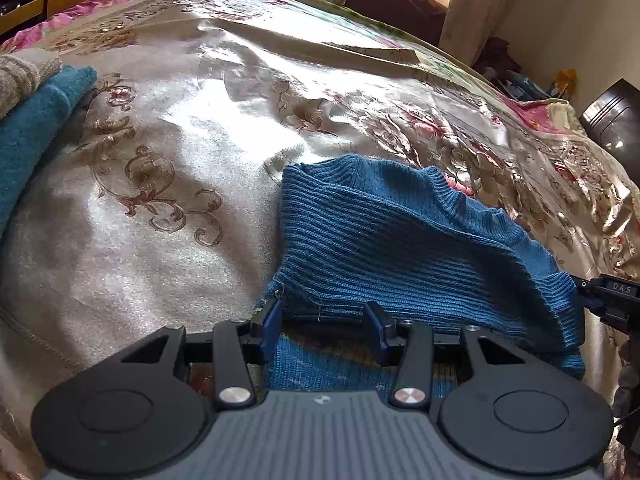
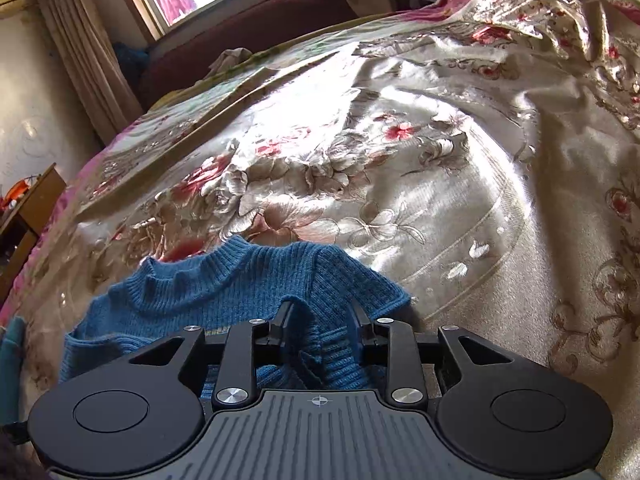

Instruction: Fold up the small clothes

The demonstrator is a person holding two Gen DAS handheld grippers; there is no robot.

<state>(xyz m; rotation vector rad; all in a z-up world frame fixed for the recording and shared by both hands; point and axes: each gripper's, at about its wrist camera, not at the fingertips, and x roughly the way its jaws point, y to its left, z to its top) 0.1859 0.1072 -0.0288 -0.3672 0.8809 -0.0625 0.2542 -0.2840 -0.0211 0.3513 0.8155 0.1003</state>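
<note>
A blue ribbed knit sweater lies on the flowered satin bedspread, partly doubled over on itself. In the left wrist view my left gripper stands open at the sweater's near hem, with the hem lying between its blue-padded fingers. A black part of the other tool shows at the sweater's right end. In the right wrist view the sweater shows its neck opening at the far side. My right gripper has its fingers apart, and a raised fold of the knit stands between them.
A teal folded garment with a beige one on top lies at the bed's left. A maroon headboard, a window and curtains stand beyond the bed. Wooden furniture stands at the far left, and a dark object beside the bed's right edge.
</note>
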